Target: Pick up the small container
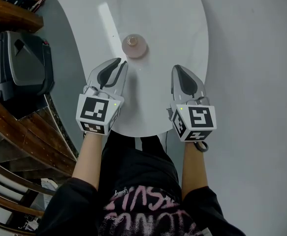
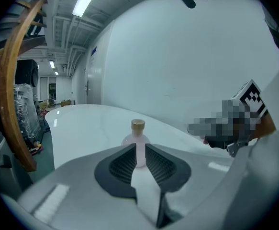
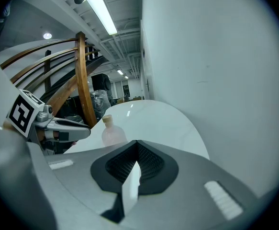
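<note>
The left claw [image 1: 117, 64] is open only a crack. In the left gripper view its ribbed black pads [image 2: 122, 163] stand a narrow slit apart with nothing gripped between them. The target shows through that slit: a small, round-bodied, pale pink translucent bottle with a tan stopper [image 2: 135, 137]. It stands upright further out on the glossy white oval desk [image 1: 163, 23].

On the other side, the right claw [image 1: 177, 69] is pressed together. In the right gripper view its pads meet at the tip [image 3: 137, 145] and it holds nothing. From there the pink bottle [image 3: 111, 132] sits to the left of the jaw line and beyond it.

From above, the bottle [image 1: 134, 45] stands alone at upper centre of the frame, ahead of both claws. It is near the left tips, slightly to their right, and clear of them. The right claw is further off, at centre right. Both claws hang over the near edge of the desk, and the black-and-white marker cubes [image 1: 96, 113] sit just above the person's forearms.

A curved wooden railing [image 1: 15, 127] sweeps down the left edge of the frame, and a dark grey case [image 1: 17, 63] sits at upper left.
</note>
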`<state>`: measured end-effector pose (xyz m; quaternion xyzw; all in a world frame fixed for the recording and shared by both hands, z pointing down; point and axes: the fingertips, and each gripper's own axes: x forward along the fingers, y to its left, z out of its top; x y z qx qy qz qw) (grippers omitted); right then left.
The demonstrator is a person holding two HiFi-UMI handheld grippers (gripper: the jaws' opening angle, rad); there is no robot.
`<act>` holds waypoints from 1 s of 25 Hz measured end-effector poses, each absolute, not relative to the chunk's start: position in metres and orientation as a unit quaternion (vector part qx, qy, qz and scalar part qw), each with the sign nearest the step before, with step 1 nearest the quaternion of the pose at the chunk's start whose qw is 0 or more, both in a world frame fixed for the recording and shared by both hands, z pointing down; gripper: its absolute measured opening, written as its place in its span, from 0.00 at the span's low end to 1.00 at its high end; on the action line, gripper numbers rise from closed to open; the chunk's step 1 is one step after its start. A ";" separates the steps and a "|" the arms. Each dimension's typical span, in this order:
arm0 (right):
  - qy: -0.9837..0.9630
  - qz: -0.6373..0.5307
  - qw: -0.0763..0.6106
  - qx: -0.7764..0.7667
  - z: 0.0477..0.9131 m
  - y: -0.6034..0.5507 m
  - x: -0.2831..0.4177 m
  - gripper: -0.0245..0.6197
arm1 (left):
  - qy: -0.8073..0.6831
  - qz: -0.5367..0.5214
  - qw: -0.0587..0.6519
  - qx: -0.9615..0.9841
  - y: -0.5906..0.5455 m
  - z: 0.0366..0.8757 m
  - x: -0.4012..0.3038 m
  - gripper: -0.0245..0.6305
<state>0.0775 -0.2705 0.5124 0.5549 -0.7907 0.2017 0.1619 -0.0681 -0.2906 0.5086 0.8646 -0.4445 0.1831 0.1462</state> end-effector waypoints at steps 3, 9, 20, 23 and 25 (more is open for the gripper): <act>-0.790 0.203 0.163 0.555 0.513 -0.270 0.079 0.07 | -0.442 0.184 0.142 0.866 -0.294 0.507 -0.065 0.15; -0.789 0.202 0.165 0.556 0.510 -0.273 0.079 0.07 | -0.434 0.186 0.138 0.871 -0.302 0.504 -0.062 0.19; -0.781 0.210 0.166 0.565 0.520 -0.271 0.089 0.07 | -0.427 0.195 0.116 0.875 -0.315 0.508 -0.051 0.34; -0.778 0.211 0.167 0.568 0.520 -0.271 0.089 0.07 | -0.425 0.194 0.116 0.877 -0.318 0.509 -0.050 0.35; -0.776 0.212 0.167 0.570 0.520 -0.272 0.091 0.07 | -0.425 0.195 0.116 0.877 -0.321 0.510 -0.049 0.37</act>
